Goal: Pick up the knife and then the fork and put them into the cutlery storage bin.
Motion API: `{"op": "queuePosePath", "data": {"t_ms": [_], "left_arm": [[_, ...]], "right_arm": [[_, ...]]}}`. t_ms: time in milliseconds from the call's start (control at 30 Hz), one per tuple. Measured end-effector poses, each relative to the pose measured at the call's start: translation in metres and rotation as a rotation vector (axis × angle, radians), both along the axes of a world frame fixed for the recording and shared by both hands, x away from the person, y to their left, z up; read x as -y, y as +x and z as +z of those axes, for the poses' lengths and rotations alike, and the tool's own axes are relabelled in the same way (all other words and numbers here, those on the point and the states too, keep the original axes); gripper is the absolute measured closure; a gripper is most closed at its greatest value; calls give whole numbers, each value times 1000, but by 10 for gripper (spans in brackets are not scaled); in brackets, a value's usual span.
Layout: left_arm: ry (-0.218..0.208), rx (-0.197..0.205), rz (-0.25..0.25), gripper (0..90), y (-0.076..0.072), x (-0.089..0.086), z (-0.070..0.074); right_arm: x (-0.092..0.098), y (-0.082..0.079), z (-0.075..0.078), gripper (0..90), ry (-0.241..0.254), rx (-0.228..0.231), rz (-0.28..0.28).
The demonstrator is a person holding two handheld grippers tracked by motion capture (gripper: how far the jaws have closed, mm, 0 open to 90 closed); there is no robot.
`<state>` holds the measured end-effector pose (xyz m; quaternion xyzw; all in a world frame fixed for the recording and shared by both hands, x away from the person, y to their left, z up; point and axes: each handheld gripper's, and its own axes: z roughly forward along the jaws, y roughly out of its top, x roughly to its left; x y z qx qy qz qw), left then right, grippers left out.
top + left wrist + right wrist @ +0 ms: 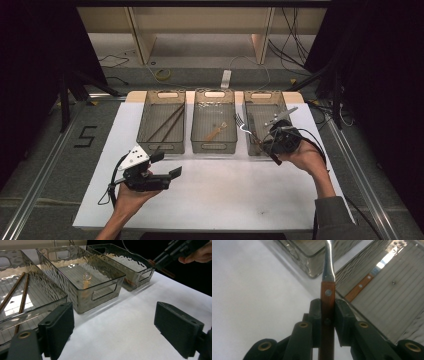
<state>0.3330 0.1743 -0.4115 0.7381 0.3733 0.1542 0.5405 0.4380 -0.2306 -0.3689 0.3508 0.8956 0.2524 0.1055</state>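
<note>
Right gripper [261, 140] sits at the near end of the right bin [264, 99], fingers [315, 315] clamped on the wooden handle of a fork [327, 300]. Metal shaft runs up and away from the fingers in the right gripper view; in the high view the tines [239, 120] sit over the gap between middle and right bins, raised off the table [210, 195]. Handle end pokes out on the near side of the gripper (brown stick visible in the left gripper view too, under the right gripper [160, 261]).

Left gripper [165, 164] is over the near left part of the white table, just near of the left bin [162, 95]. Fingers [58, 327] wide apart, nothing between them, only bare table surface.

Three smoked transparent bins stand in a row at the far side:
- left bin: two brown chopsticks [167, 125] lying diagonally
- middle bin [214, 146]: one small wooden-handled utensil [216, 131], looks like a spoon (round bowl end [87, 275] visible through the wall)
- right bin: another wooden-handled, riveted utensil [359, 287] lying on the bottom; type cannot be told

Both hands hold the grippers from the near side, right hand [305, 157] and left hand [131, 192].
</note>
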Motion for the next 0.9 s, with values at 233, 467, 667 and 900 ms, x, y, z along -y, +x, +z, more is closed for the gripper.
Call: {"op": "queuePosePath", "data": {"t_ms": [233,467,667,900], "left_arm": [[-2,2,1,157,0,0,0],[-4,2,1,157,0,0,0],[-6,2,2,158,0,0,0],[-3,3,0,157,0,0,0]], "right_arm": [[1,15,10,774,17,11,-43],[3,35,12,774,14,5,-96],[7,49,12,774,21,-4,-138],[8,63,12,774,29,-3,-176]]}}
